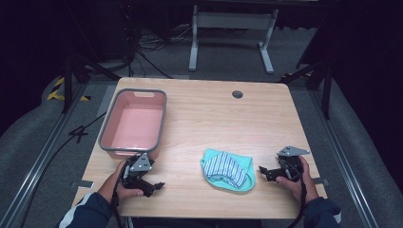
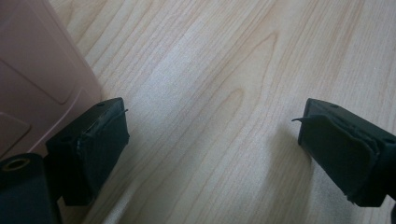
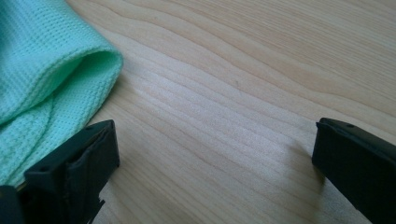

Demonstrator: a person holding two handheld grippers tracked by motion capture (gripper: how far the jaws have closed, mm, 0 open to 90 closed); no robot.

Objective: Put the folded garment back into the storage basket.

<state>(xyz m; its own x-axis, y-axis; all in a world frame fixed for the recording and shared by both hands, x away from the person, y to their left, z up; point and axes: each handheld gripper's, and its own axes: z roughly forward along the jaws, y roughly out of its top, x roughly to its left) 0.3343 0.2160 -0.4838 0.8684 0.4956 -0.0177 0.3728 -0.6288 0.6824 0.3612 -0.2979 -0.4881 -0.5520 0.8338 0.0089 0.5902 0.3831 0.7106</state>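
Note:
A folded mint-green cloth (image 1: pixel 228 169) with a blue-and-white striped part lies on the wooden table (image 1: pixel 214 118), front and right of centre. An empty pink bin (image 1: pixel 134 122) with a grey rim stands at the table's left. My left gripper (image 1: pixel 154 185) rests low near the front edge, just in front of the bin, its jaws wide apart over bare wood (image 2: pixel 212 130); the bin's pink wall (image 2: pixel 37 79) lies beside one jaw. To the right of the cloth my right gripper (image 1: pixel 263 172) is open, the cloth's green edge (image 3: pixel 51 79) close by its left jaw.
A round cable hole (image 1: pixel 237 94) sits near the table's far edge. Beyond the table stand a white frame (image 1: pixel 233 28), cables on grey floor and dark tripod legs. Bare wood lies between the bin and the cloth.

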